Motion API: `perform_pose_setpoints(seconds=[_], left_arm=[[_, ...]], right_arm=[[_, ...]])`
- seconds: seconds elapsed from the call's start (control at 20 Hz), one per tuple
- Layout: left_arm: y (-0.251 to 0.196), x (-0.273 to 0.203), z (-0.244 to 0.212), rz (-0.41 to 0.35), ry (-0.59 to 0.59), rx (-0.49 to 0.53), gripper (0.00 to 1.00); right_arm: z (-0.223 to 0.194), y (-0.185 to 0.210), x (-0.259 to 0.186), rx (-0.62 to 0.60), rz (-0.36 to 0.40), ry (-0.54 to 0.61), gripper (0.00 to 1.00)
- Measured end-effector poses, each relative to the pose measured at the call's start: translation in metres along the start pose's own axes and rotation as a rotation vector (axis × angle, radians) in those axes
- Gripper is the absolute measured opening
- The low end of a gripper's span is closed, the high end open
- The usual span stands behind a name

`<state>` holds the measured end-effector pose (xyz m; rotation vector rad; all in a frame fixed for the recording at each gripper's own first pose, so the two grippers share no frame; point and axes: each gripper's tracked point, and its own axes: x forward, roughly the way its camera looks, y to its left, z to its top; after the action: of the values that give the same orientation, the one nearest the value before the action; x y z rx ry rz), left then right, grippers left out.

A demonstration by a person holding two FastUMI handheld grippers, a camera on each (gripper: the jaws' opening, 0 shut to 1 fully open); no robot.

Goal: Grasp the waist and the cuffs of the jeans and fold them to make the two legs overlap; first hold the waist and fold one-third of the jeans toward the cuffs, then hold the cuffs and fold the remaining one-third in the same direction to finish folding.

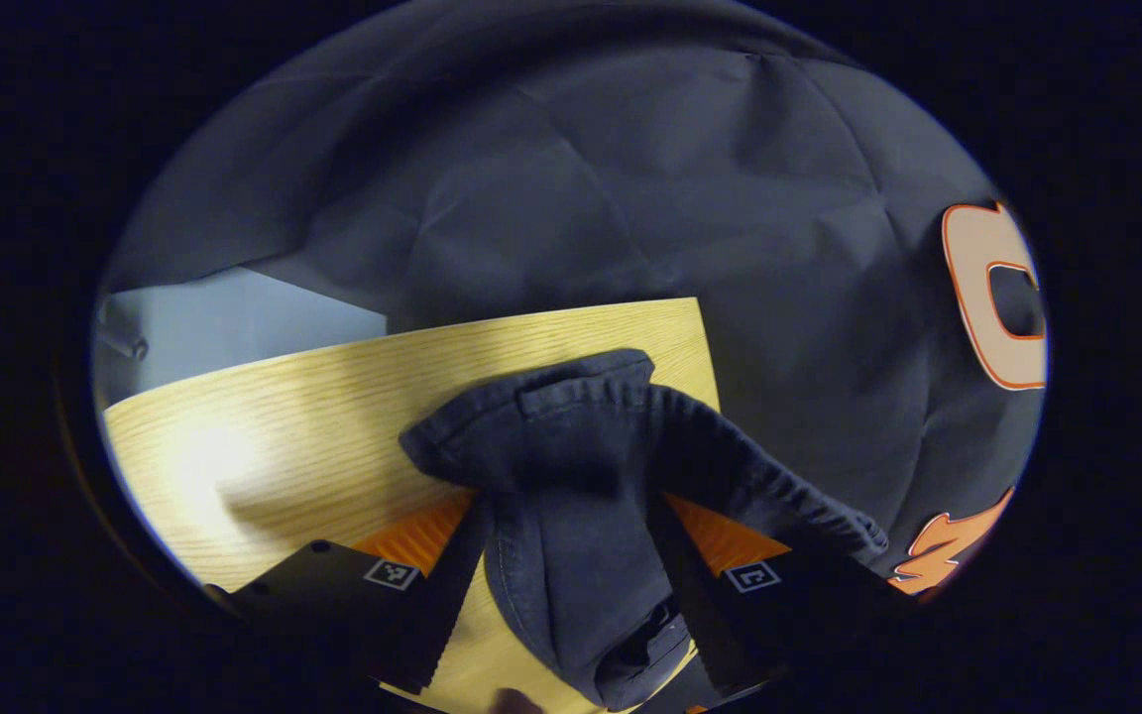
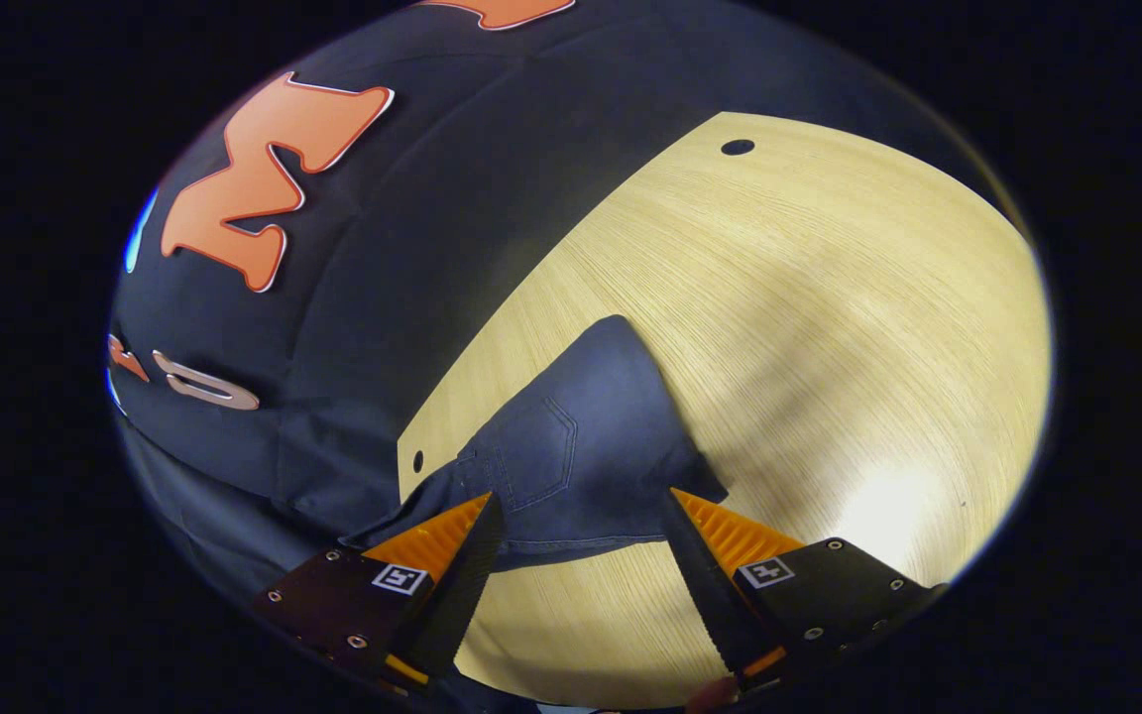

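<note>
One light wood-grain desk [image 2: 829,327], black cloth wall [image 1: 581,178] behind. Dark jeans [image 1: 581,476] bunched and lifted over the desk. Left gripper [image 1: 571,635] and right gripper [image 2: 581,575] both partly open with denim between their fingers; real pinch unclear.

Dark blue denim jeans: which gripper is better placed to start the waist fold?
Left, probably. The left gripper has the dark blue denim jeans bunched between its fingers, belt loop showing. The right gripper stands open around a pocket panel over the light wooden table.
</note>
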<state>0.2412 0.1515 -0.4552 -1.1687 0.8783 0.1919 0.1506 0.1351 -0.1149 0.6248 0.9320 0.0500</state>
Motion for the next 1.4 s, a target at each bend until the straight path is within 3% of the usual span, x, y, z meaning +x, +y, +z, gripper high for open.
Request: perform_pose_setpoints(seconds=[0.1, 0.2, 0.35, 0.4, 0.45, 0.7, 0.95, 1.2, 1.4], left_arm=[[-0.008, 0.006, -0.001, -0.037, 0.013, 0.002, 0.95], [-0.008, 0.024, 0.001, -0.037, 0.007, -0.089, 0.94], [-0.003, 0.030, 0.000, -0.003, -0.002, -0.196, 0.05], [-0.002, 0.046, -0.001, -0.005, 0.003, -0.173, 0.07], [-0.011, 0.023, -0.006, -0.022, -0.001, -0.131, 0.01], [-0.074, -0.034, -0.008, -0.168, -0.006, -0.041, 0.01], [-0.154, -0.107, -0.056, -0.303, 0.024, 0.064, 0.01], [-0.238, -0.149, -0.162, -0.423, 0.123, 0.211, 0.01], [-0.265, -0.158, -0.291, -0.443, 0.264, 0.375, 0.01]], right_arm=[[0.000, -0.001, -0.003, 0.012, -0.004, -0.003, 0.98], [0.001, -0.005, -0.009, 0.032, -0.003, -0.013, 0.98], [0.003, -0.008, -0.020, 0.033, -0.007, -0.040, 0.98], [0.006, -0.009, -0.026, 0.037, -0.003, -0.054, 0.98], [0.010, -0.008, -0.030, 0.046, 0.006, -0.067, 0.98], [0.024, -0.010, -0.047, 0.066, 0.049, -0.111, 0.98], [0.035, -0.012, -0.071, 0.056, 0.116, -0.123, 0.98], [0.060, -0.029, -0.104, 0.067, 0.166, -0.158, 0.98], [0.083, -0.056, -0.130, 0.082, 0.177, -0.205, 0.98]])
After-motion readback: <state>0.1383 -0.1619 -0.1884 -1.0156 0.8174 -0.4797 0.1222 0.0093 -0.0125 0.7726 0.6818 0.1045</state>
